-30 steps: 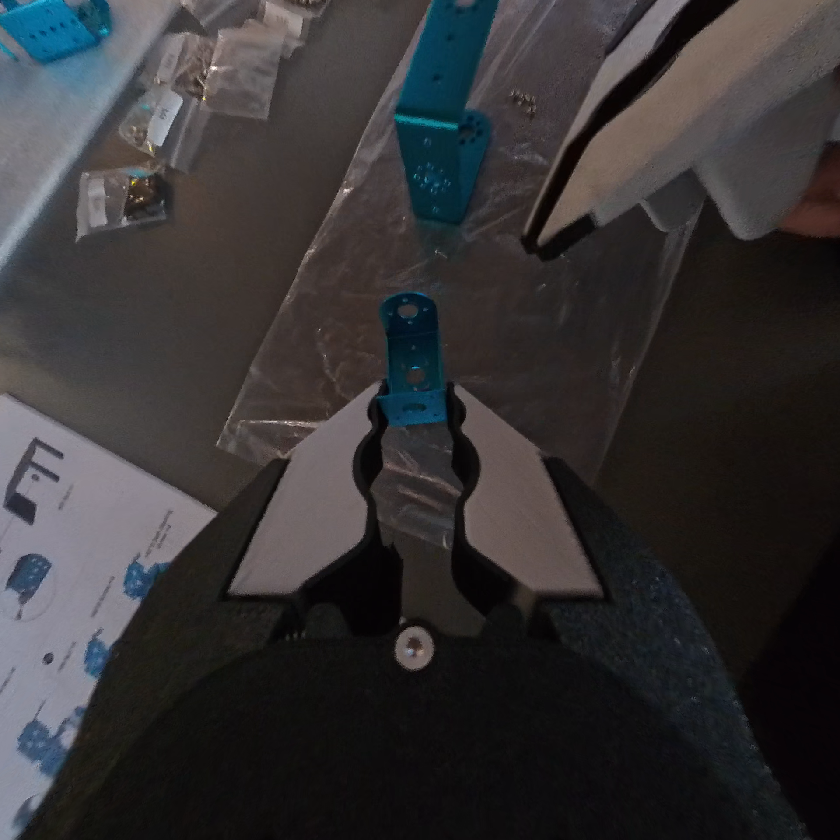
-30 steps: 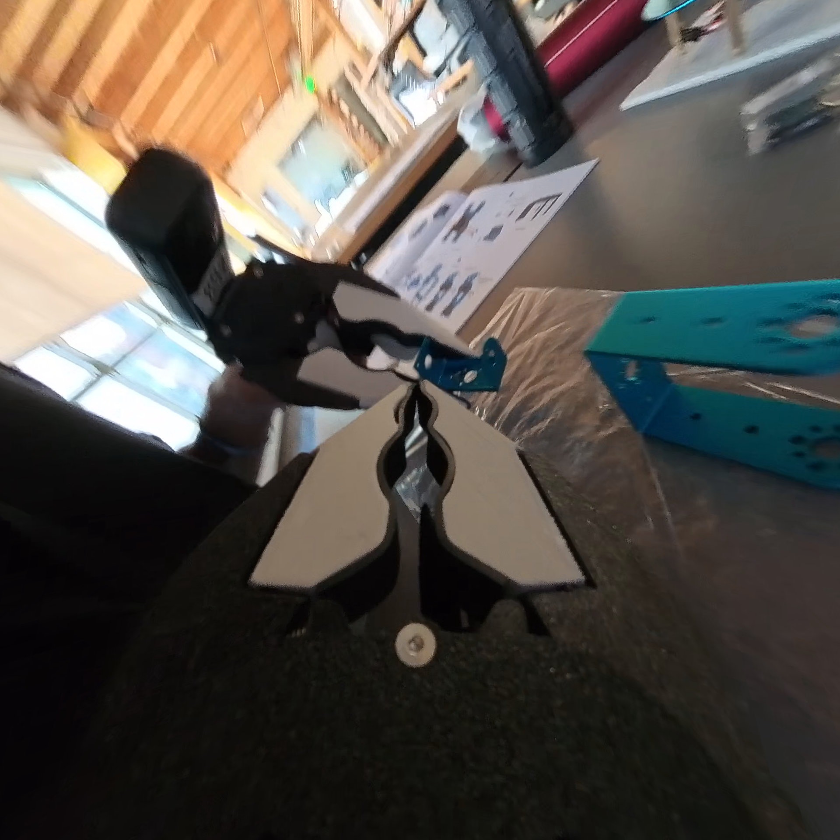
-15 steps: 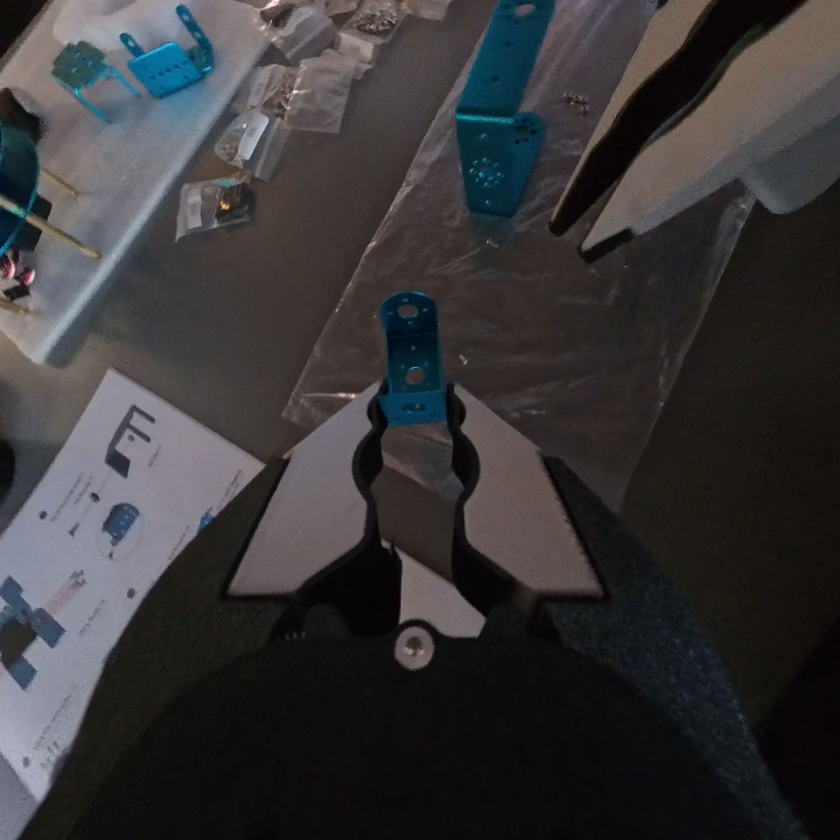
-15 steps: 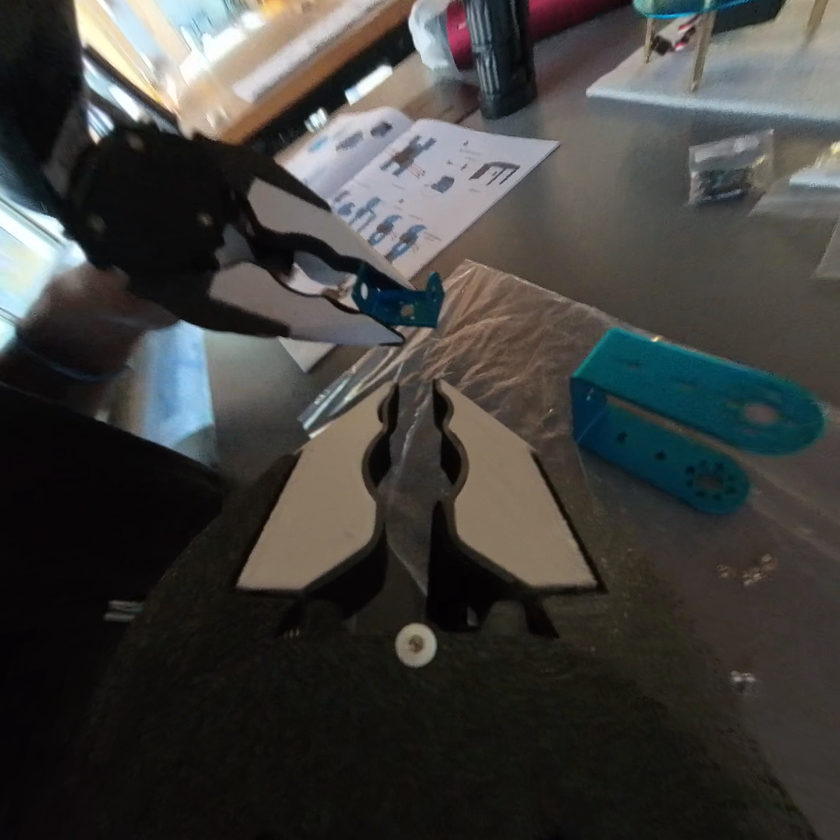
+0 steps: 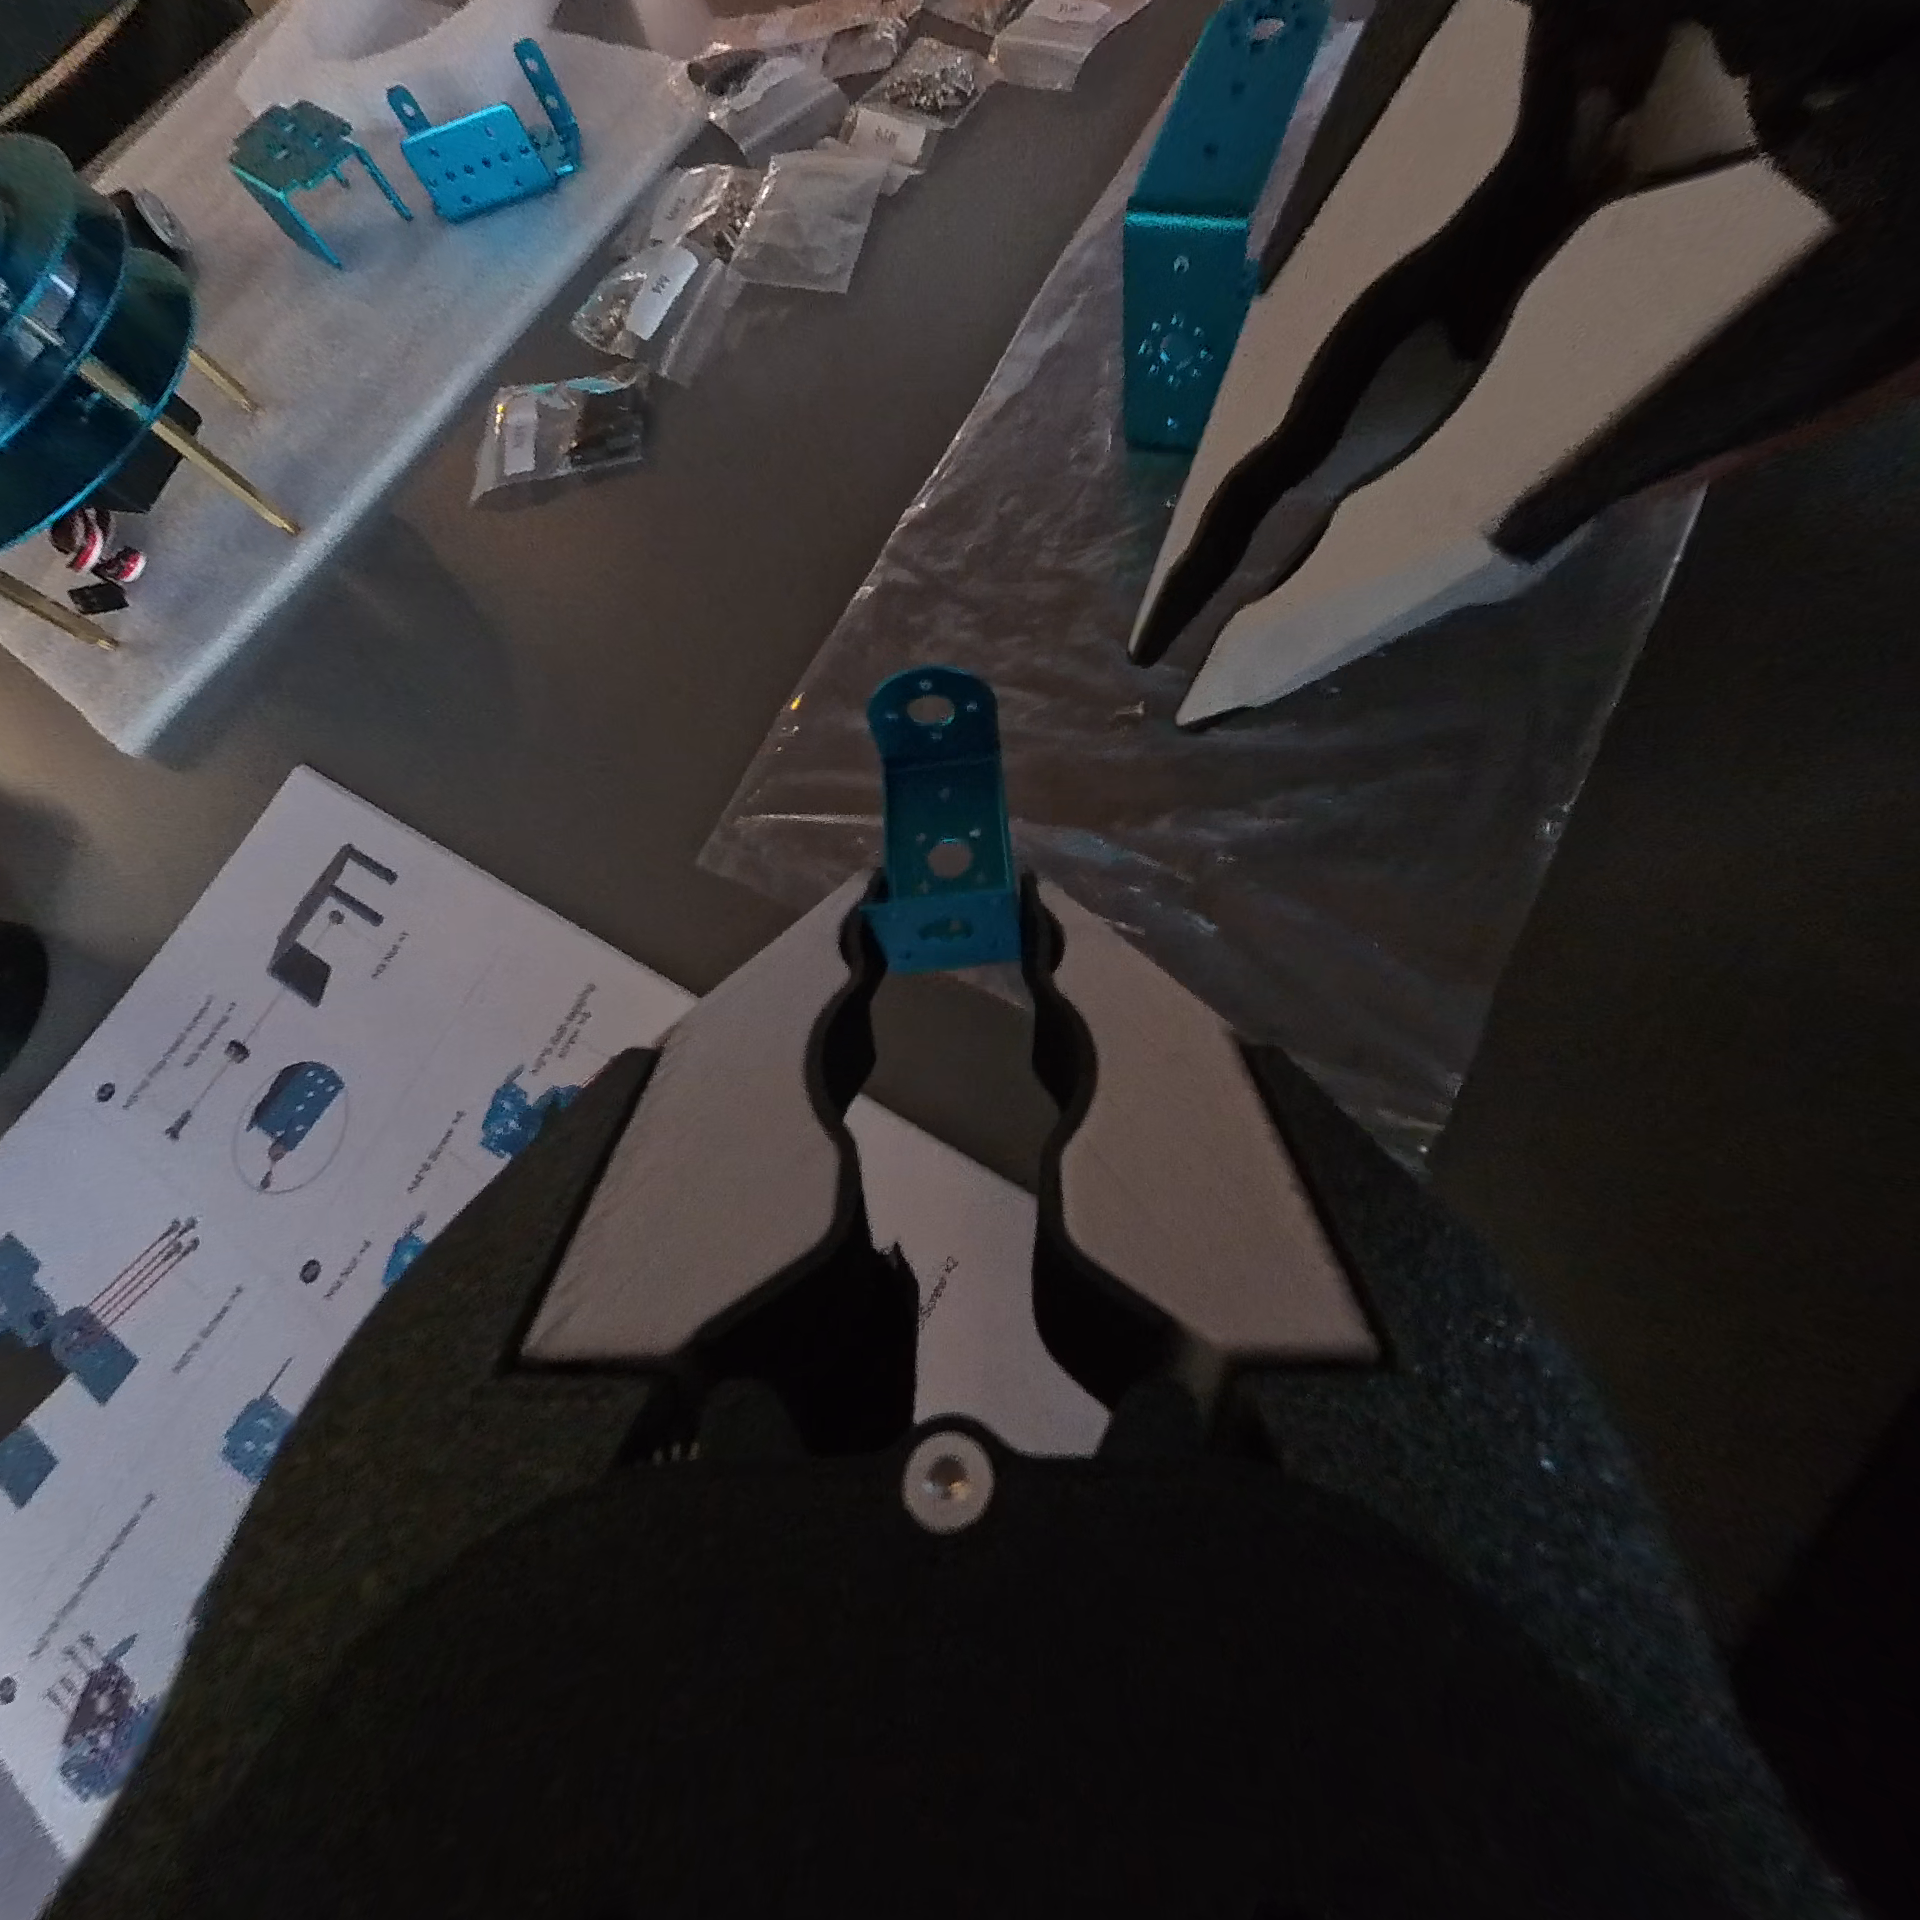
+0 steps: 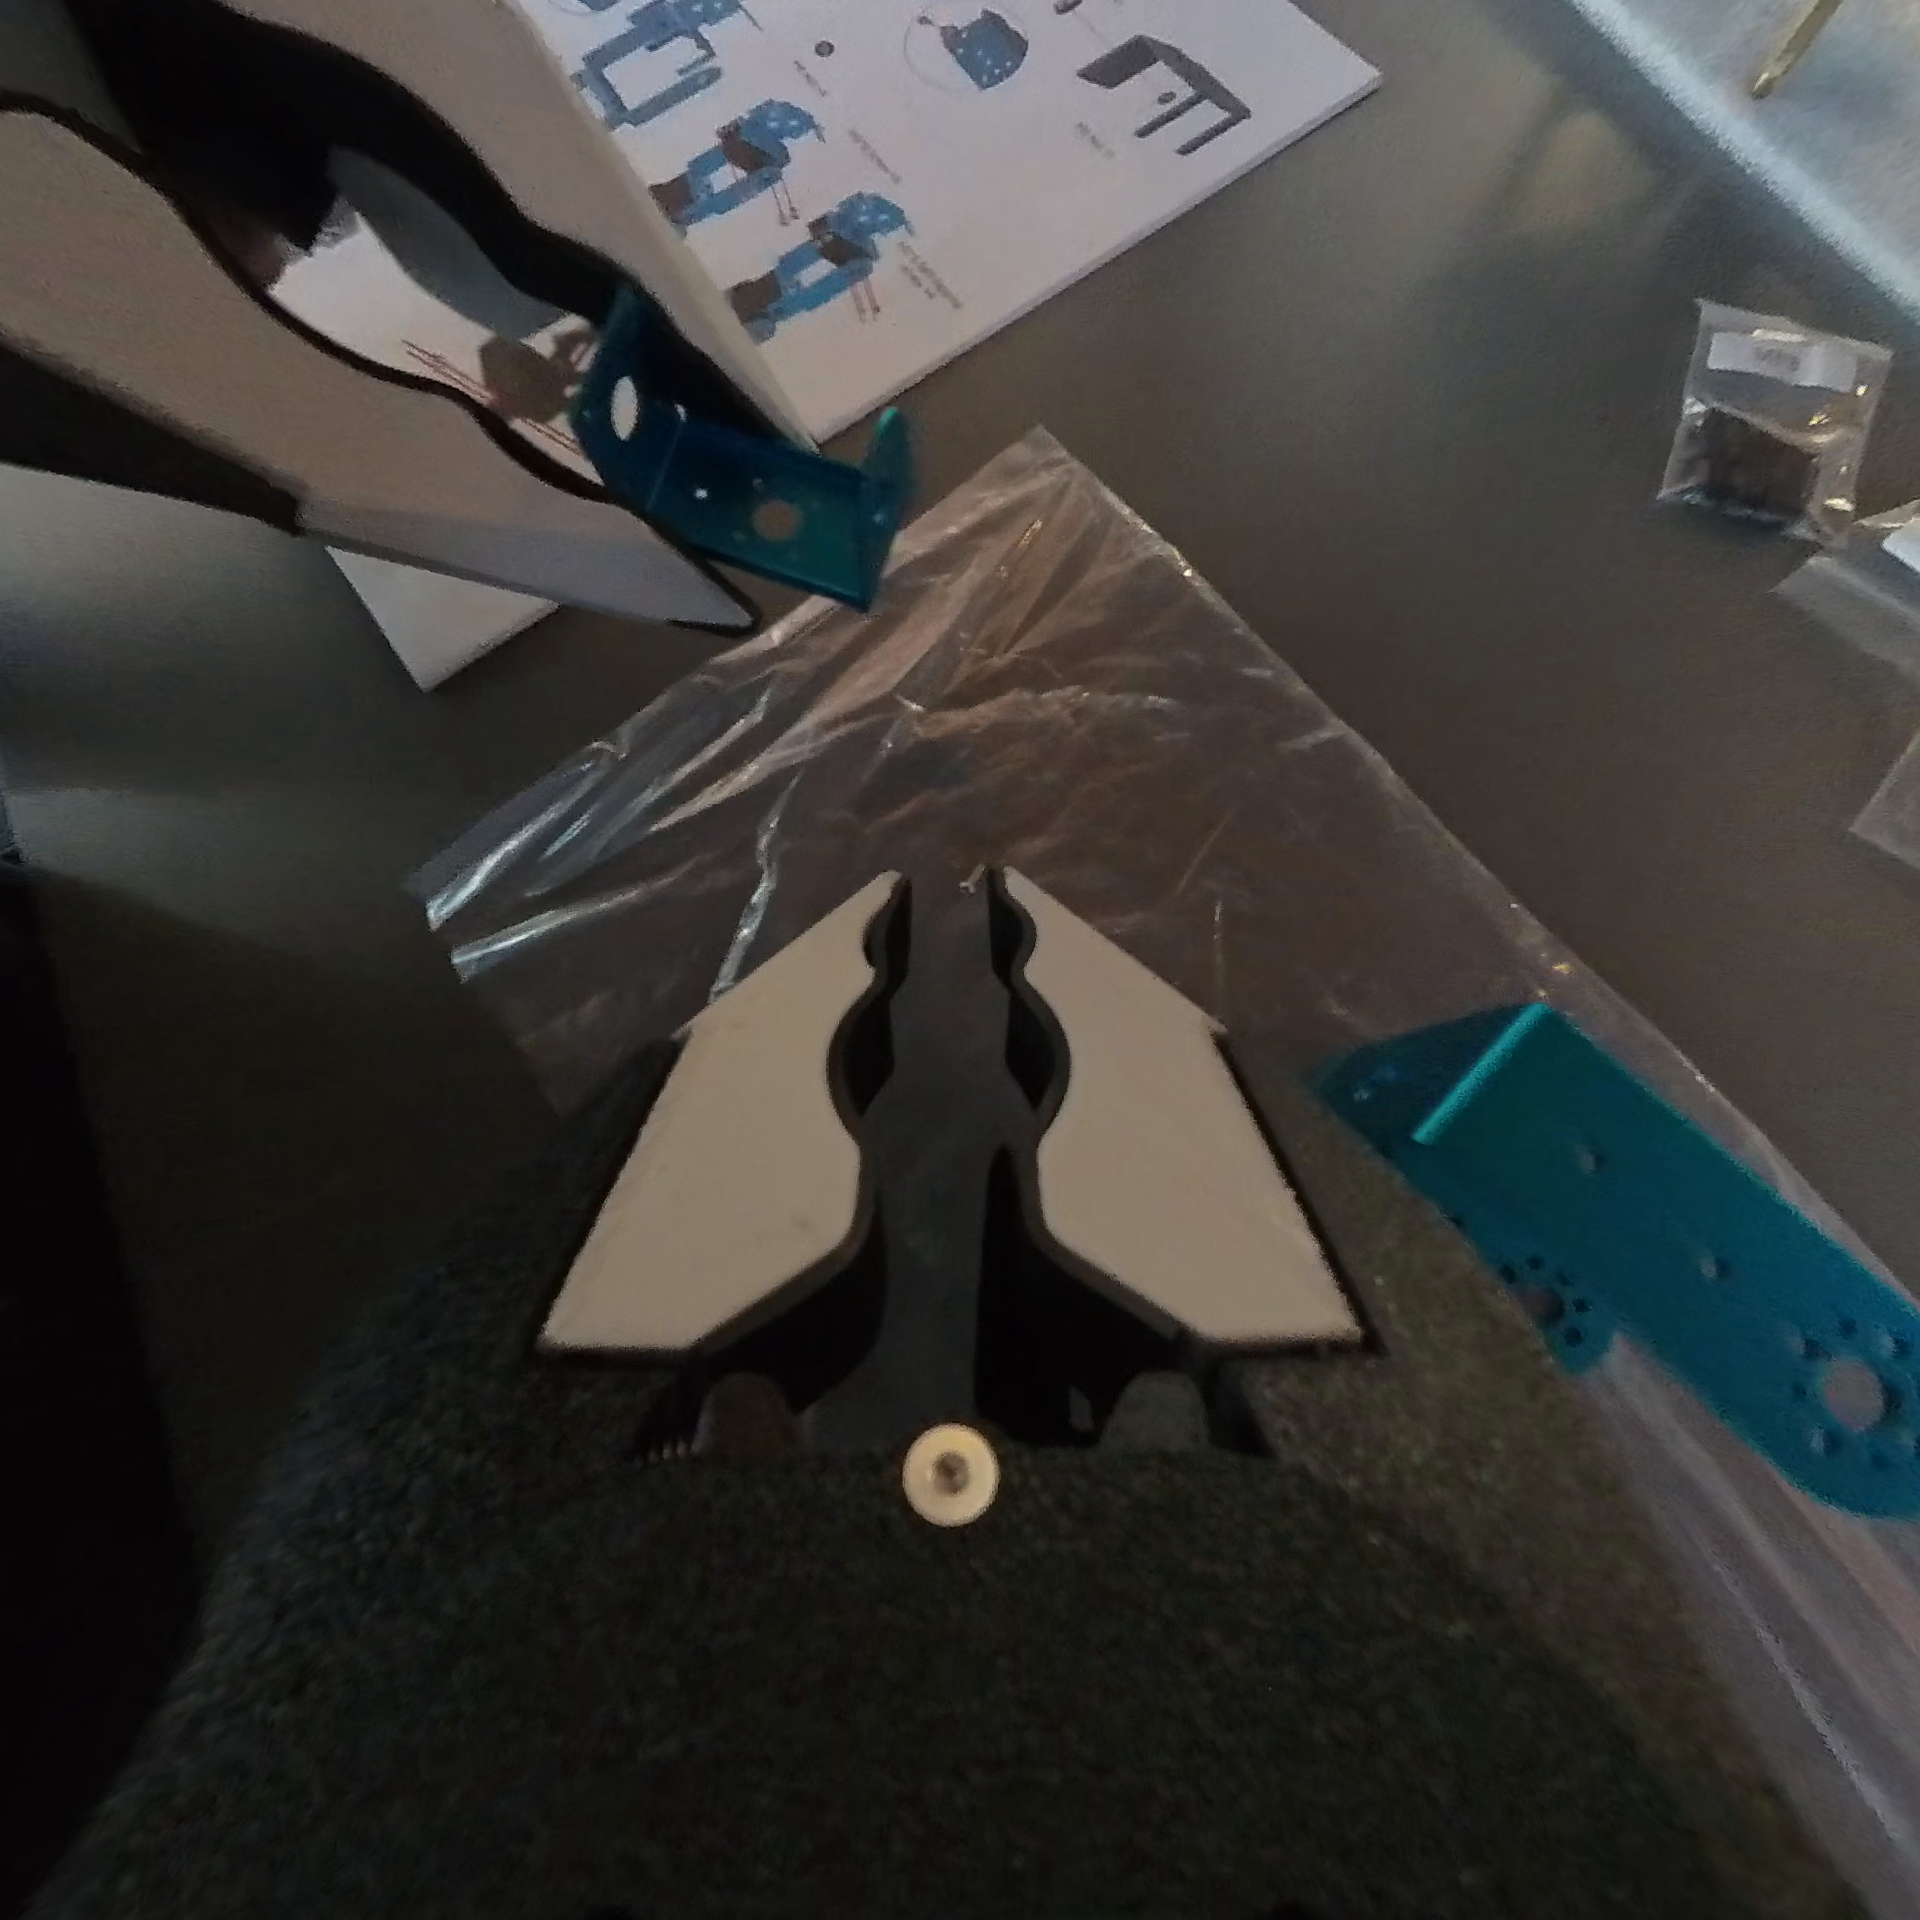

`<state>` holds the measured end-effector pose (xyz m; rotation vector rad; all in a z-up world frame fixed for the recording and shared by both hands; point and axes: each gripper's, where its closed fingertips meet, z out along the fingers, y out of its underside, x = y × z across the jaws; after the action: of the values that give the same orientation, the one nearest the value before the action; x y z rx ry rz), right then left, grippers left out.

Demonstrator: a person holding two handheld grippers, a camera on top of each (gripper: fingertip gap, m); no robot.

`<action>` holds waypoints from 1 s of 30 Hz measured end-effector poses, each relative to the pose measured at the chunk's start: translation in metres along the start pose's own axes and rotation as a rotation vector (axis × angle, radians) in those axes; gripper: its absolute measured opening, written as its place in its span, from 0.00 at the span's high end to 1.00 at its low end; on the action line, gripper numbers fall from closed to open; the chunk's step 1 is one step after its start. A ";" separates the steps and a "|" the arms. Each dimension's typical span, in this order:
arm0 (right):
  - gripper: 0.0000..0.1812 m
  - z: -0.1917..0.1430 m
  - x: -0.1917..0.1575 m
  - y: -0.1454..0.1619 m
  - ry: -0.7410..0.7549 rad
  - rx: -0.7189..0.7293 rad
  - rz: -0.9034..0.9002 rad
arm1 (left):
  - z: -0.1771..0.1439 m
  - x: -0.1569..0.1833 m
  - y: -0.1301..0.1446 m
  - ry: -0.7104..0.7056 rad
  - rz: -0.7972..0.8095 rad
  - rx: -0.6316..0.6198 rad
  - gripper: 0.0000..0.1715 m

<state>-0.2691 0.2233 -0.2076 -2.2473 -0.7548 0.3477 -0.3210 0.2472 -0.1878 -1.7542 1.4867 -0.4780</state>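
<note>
My left gripper [image 5: 943, 914] is shut on a small blue U-shaped metal bracket [image 5: 940, 831] and holds it in the air above a clear plastic bag [image 5: 1195, 831]. The same bracket [image 6: 748, 499] and the left gripper [image 6: 717, 530] show at the upper left of the right wrist view. My right gripper [image 6: 945, 883] is open and empty, its tips just above the plastic bag [image 6: 1039, 707]. It also shows at the upper right of the left wrist view [image 5: 1169, 686]. A long blue bracket [image 5: 1195, 270] lies on the bag, to the right of my right gripper [image 6: 1662, 1226].
A white instruction sheet [image 5: 208, 1143] lies on the grey table at the left. Several small clear bags of hardware [image 5: 665, 301] lie beyond it. A white foam pad [image 5: 343, 343] carries two blue brackets [image 5: 478, 156] and a round blue assembly [image 5: 62, 343]. The grippers' ends are close to 7 centimetres from one another.
Both grippers have drawn back and tilted down toward the table. The right gripper's jaws have opened from nearly closed. The left gripper still holds the small bracket.
</note>
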 end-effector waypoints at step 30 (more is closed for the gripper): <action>1.00 -0.001 -0.001 0.001 -0.064 0.023 0.151 | 0.004 0.004 -0.004 0.055 0.037 0.072 0.86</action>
<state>-0.2691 0.2216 -0.2072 -2.2865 -0.6122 0.5001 -0.3148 0.2445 -0.1881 -1.6670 1.5189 -0.5583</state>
